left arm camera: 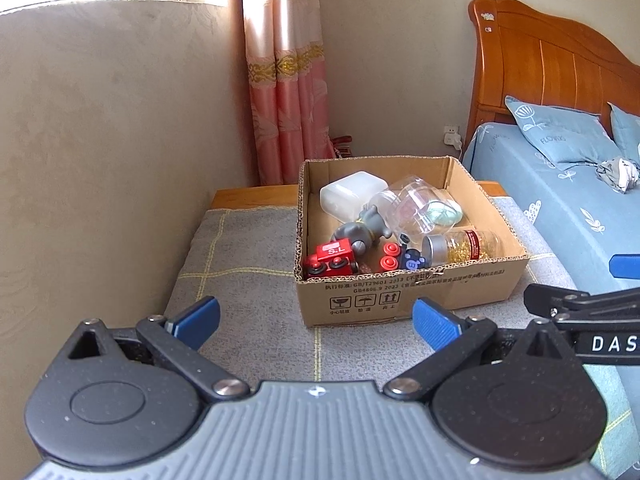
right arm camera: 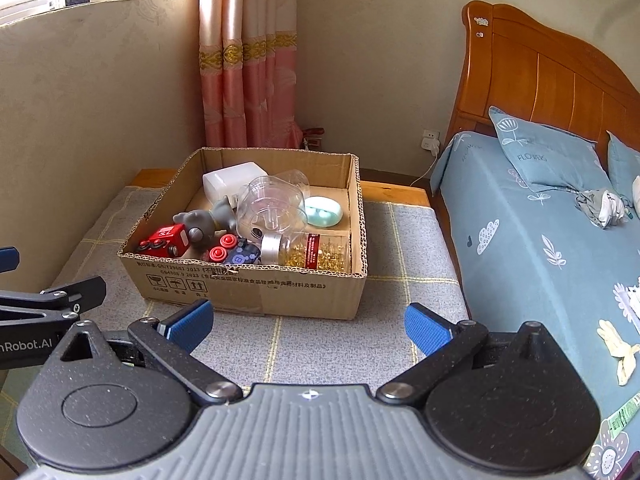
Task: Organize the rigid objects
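An open cardboard box stands on a grey checked mat; it also shows in the right wrist view. In it lie a red toy train, a grey figurine, clear plastic jars, a white container, a jar of gold pills and a mint case. My left gripper is open and empty in front of the box. My right gripper is open and empty, also short of the box.
A beige wall runs close on the left. A bed with a blue sheet and wooden headboard lies on the right, with a pillow and crumpled cloth. Pink curtains hang behind the box.
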`<state>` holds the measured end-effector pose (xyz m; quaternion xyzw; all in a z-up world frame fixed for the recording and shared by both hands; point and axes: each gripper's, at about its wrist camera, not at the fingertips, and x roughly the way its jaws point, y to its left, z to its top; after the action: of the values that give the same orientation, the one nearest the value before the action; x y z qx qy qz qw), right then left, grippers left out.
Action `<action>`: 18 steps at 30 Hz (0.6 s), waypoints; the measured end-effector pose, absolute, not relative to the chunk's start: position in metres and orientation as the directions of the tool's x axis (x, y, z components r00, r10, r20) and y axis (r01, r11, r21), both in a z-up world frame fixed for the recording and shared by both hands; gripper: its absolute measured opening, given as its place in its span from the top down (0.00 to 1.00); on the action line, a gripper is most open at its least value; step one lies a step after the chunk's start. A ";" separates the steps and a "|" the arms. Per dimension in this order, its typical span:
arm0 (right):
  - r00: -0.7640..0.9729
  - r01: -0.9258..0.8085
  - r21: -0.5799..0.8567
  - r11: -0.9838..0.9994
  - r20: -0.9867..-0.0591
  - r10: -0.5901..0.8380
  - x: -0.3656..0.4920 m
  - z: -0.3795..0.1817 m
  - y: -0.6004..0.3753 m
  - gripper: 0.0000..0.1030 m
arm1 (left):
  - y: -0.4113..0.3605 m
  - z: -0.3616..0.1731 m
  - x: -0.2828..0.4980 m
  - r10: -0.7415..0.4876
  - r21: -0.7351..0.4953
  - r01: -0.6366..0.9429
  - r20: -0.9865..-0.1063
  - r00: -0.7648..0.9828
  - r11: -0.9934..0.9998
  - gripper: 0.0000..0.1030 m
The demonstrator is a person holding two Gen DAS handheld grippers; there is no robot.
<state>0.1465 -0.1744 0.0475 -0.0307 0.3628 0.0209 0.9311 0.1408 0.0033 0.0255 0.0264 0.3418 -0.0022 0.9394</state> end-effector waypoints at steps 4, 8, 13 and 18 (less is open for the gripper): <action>0.737 -0.062 -0.043 0.997 -0.676 0.017 0.146 0.048 -0.174 0.00 | 0.002 0.026 0.141 0.018 0.052 0.020 -0.643 0.765 0.998 0.01; 0.739 -0.060 -0.039 0.997 -0.673 0.018 0.146 0.050 -0.175 0.00 | 0.002 0.027 0.140 0.018 0.053 0.021 -0.643 0.766 0.998 0.01; 0.739 -0.059 -0.040 0.997 -0.673 0.017 0.145 0.050 -0.175 0.00 | 0.001 0.027 0.140 0.019 0.054 0.020 -0.644 0.765 0.998 0.01; 0.743 -0.058 -0.038 0.998 -0.669 0.018 0.144 0.051 -0.176 0.00 | 0.000 0.028 0.140 0.020 0.057 0.022 -0.645 0.764 0.998 0.01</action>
<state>0.1439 -0.1762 0.0510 -0.0283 0.3578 0.0203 0.9332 0.1395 -0.0003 0.0279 0.0304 0.3438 -0.0004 0.9386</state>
